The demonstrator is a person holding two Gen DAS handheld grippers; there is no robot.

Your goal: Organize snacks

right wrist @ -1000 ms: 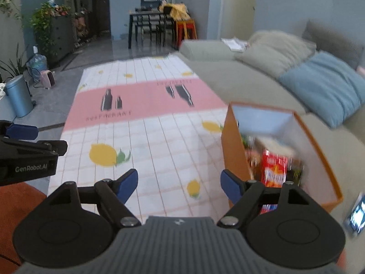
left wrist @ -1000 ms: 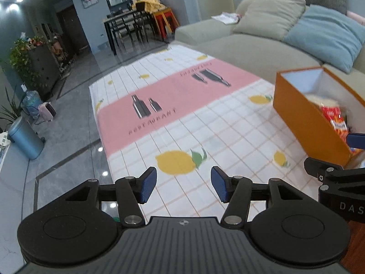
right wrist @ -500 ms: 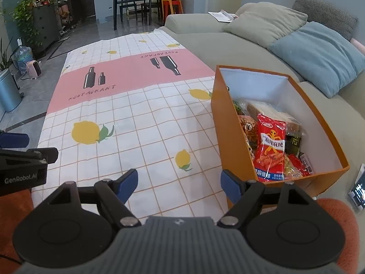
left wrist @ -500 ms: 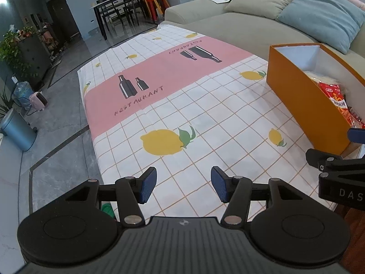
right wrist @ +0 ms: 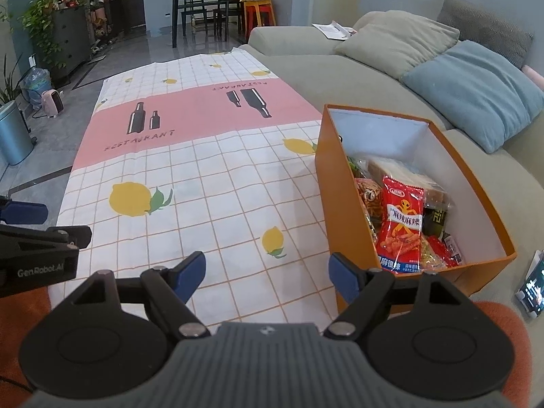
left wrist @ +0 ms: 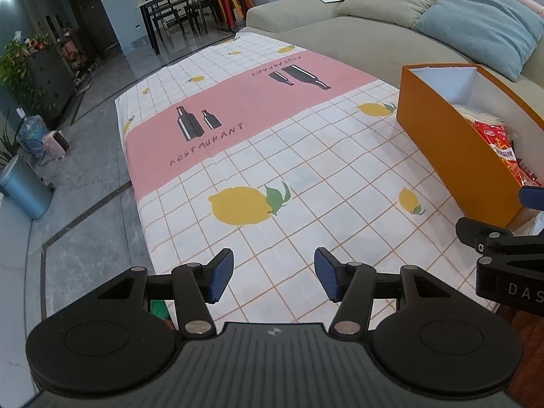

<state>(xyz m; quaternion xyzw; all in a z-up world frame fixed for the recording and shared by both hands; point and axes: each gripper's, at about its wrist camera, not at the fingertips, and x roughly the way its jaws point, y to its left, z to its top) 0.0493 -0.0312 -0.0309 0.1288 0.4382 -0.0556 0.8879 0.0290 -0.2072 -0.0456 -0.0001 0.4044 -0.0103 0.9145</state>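
Observation:
An orange box point(right wrist: 489, 210) with white inner walls stands at the right edge of the patterned cloth point(right wrist: 210, 183). Several snack packets fill it, with a red packet point(right wrist: 403, 217) on top in front. The left wrist view catches the same orange box point(left wrist: 452, 156) at the right, the red packet point(left wrist: 499, 142) peeking over its wall. My left gripper point(left wrist: 273, 277) is open above the cloth's near end, nothing between its blue pads. My right gripper point(right wrist: 267, 277) is open too, its right fingertip close to the box's near corner.
The cloth point(left wrist: 272, 156) shows lemons and a pink band and lies on a low surface beside a grey-green sofa point(right wrist: 340, 68) with cushions. A phone point(right wrist: 532, 284) lies right of the box. A bin point(left wrist: 23, 190) and a dining table point(right wrist: 204, 10) stand beyond on the tiled floor.
Both wrist views have tipped downward, so the cloth and the box sit higher and closer in frame. The box's contents show sharply now. Neither pair of jaws has changed its gap.

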